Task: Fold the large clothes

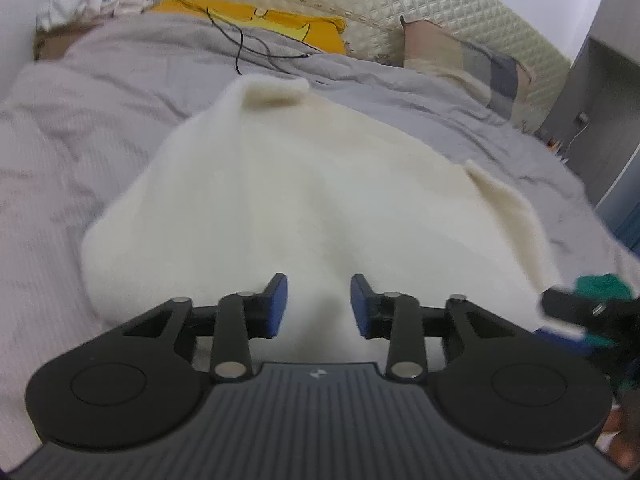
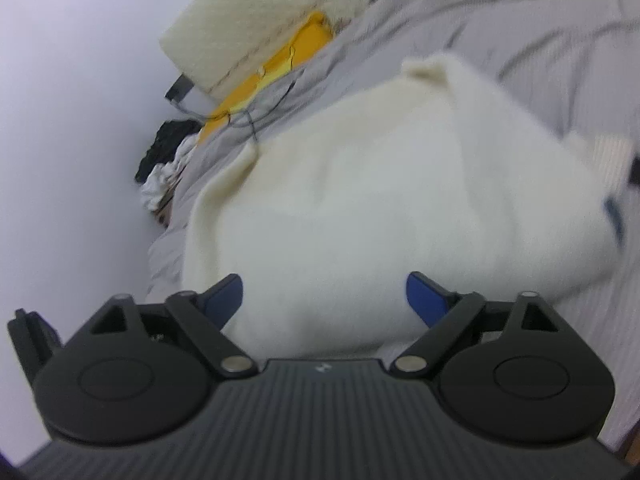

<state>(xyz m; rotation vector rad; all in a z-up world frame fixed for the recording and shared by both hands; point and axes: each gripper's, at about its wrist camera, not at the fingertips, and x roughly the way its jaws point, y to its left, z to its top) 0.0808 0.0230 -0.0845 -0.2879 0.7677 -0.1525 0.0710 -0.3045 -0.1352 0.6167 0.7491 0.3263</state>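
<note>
I see a bed (image 1: 120, 128) under a wrinkled grey cover, a cream fleece garment (image 1: 304, 208) spread on it, a yellow cloth (image 1: 256, 20) and black cable (image 1: 240, 40) near the headboard.

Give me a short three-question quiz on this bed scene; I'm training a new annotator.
1. True or false: the left gripper pinches the cream garment.
2. The garment lies on: A) grey bedding, B) a wooden floor, C) a chair.
3. Which gripper's jaws stand wider, the left or the right gripper?

Key: 1 false, its jaws are apart with no fabric pinched; 2 A; 3 the right.
</note>
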